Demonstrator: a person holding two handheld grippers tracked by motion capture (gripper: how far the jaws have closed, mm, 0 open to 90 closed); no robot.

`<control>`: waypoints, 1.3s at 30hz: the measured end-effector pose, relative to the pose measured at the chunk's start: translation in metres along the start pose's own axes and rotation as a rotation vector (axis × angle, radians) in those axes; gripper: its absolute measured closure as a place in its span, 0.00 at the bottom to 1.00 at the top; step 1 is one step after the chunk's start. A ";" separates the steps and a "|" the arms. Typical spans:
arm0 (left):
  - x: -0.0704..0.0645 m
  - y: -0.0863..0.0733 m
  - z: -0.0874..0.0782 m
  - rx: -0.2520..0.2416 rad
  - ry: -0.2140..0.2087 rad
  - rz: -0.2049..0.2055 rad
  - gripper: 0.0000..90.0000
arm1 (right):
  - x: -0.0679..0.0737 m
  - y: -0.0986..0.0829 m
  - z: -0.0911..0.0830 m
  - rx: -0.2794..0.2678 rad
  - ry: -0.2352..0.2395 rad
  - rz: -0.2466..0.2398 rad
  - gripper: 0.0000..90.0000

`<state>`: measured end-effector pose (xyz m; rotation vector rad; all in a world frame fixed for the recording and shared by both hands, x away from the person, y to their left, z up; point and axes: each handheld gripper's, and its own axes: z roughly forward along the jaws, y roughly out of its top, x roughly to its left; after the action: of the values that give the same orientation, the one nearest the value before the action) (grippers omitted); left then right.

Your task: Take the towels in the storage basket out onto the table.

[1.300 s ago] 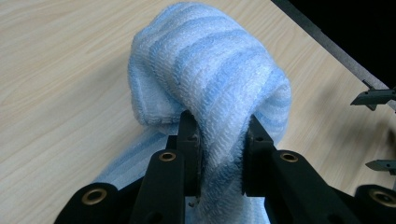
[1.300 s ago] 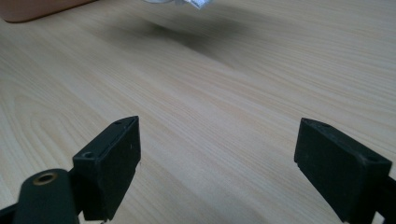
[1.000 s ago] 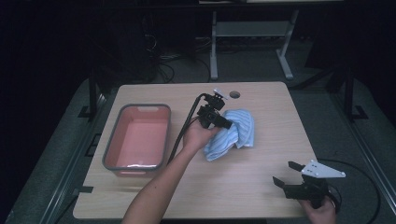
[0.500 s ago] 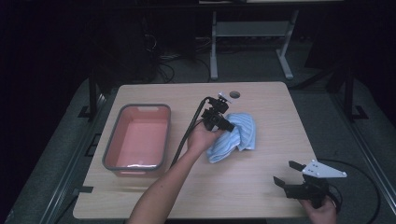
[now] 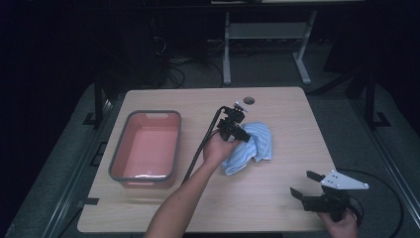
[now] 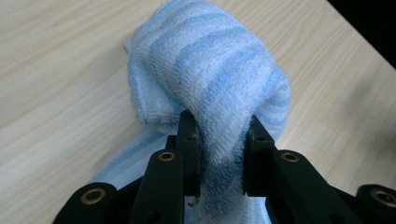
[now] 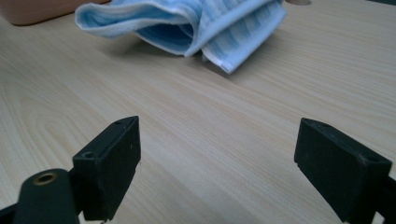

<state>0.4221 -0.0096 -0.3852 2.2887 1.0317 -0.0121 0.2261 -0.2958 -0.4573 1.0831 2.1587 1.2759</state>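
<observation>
Towel (image 5: 250, 147): light blue with paler stripes, bunched into a loose heap on the worktop (image 5: 277, 203), a little right of its middle and just in front of the round hole (image 5: 248, 100) near the far edge.
Left tongs (image 6: 219, 140): clenched on a thick fold of the towel — in the left gripper view the terry cloth bulges up and over between the two black jaws, which press it from both sides.
Left hand (image 5: 216, 148): reaches in from the near edge, wrapped round the gripper body, the cable (image 5: 198, 153) trailing back along the forearm.
Right tongs (image 7: 219, 163): released, jaws spread wide, nothing between them; in the high view they sit low at the near right corner of the worktop, well apart from the towel.
Tub (image 5: 117, 157): pink inside, grey rim, at the left of the worktop, apart from the towel; it looks empty.
Step in hand: I judge this to be the pick-up — the grip is made, while most of the cloth rests on the wood.
Next move: probably a lift and a carry left toward the tub. That calls for keeping the jaws tight on the fold, rising enough that the hanging end clears the tub's rim, and watching for cloth slipping out.
Right side: can stay clear, or come in to take a loose corner.
</observation>
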 end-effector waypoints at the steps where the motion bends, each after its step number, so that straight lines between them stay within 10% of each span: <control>1: -0.001 -0.001 0.002 0.002 0.006 0.002 0.81 | 0.001 0.000 0.000 -0.001 0.000 0.000 0.16; 21: -0.004 -0.010 0.015 -0.011 -0.020 -0.026 0.61 | 0.001 -0.001 -0.002 0.003 -0.002 0.003 0.16; 39: -0.003 -0.030 -0.014 -0.066 -0.051 0.013 0.44 | 0.000 -0.001 -0.001 0.013 -0.016 0.007 0.16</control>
<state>0.3962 0.0109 -0.3897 2.2237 0.9771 -0.0302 0.2253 -0.2963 -0.4578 1.1040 2.1557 1.2534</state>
